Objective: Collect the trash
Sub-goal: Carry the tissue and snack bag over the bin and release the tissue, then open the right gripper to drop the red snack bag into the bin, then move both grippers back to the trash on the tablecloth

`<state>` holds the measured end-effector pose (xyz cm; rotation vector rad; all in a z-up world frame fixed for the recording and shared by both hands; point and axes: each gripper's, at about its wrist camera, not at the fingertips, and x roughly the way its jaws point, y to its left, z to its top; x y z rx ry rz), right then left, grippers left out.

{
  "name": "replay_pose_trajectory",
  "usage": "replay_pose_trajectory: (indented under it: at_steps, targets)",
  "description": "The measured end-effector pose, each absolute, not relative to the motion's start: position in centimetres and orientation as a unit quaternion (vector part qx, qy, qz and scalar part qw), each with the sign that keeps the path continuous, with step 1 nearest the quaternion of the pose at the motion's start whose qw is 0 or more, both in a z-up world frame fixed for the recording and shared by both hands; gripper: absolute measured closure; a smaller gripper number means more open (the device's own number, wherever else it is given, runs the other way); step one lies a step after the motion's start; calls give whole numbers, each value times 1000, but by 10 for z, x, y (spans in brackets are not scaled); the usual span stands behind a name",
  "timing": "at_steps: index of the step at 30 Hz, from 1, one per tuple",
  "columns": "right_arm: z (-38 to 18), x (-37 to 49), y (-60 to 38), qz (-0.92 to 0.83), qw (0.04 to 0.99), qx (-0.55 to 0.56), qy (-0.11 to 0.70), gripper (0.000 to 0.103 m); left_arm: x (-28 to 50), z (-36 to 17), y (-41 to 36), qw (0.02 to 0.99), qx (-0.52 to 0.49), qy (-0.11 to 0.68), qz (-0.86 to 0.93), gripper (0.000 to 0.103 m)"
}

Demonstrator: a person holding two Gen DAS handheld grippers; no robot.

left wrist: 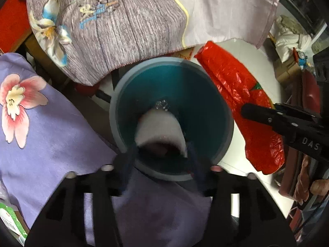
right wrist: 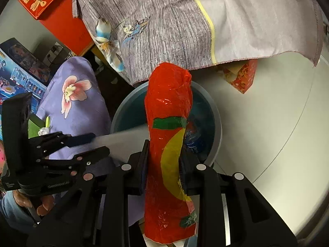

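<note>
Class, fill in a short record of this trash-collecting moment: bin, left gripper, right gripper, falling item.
bin: round blue bin, open-topped, on the floor below both grippers
left gripper: left gripper open above the bin
falling item: blurred white item over the bin mouth, beyond the fingers
right gripper: right gripper shut on red plastic package, beside the bin

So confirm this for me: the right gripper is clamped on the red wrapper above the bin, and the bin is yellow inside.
Not quite. The right gripper is clamped on the red wrapper above the bin, but the bin is teal-blue inside, as the left wrist view shows.
</note>
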<state>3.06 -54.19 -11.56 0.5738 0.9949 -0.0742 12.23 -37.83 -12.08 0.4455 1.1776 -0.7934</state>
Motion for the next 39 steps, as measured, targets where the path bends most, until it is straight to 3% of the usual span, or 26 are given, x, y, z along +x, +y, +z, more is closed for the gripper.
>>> replay_pose_trajectory:
  at_steps: [7, 12, 15, 19, 21, 25, 39]
  targets:
    - [-120, 42, -540, -31, 836, 270, 477, 76, 129, -113, -358, 751, 185, 533, -343, 20]
    - [-127, 55, -537, -23, 831, 271, 485, 62, 133, -104, -337, 761, 169, 532, -331, 13]
    - [-131, 66, -528, -17, 829, 265, 493, 51, 135, -98, -328, 768, 161, 528, -324, 11]
    - [-137, 79, -522, -14, 824, 266, 500, 47, 136, -95, -319, 773, 157, 525, -320, 10]
    - [-136, 84, -519, -17, 823, 268, 500, 36, 137, -94, -316, 772, 157, 526, -320, 10]
    - [-133, 88, -516, -23, 824, 266, 499, 30, 139, -92, -309, 774, 152, 526, -319, 10]
    - [-123, 90, -503, -37, 819, 260, 510, 28, 140, -82, -283, 781, 133, 521, -317, 9]
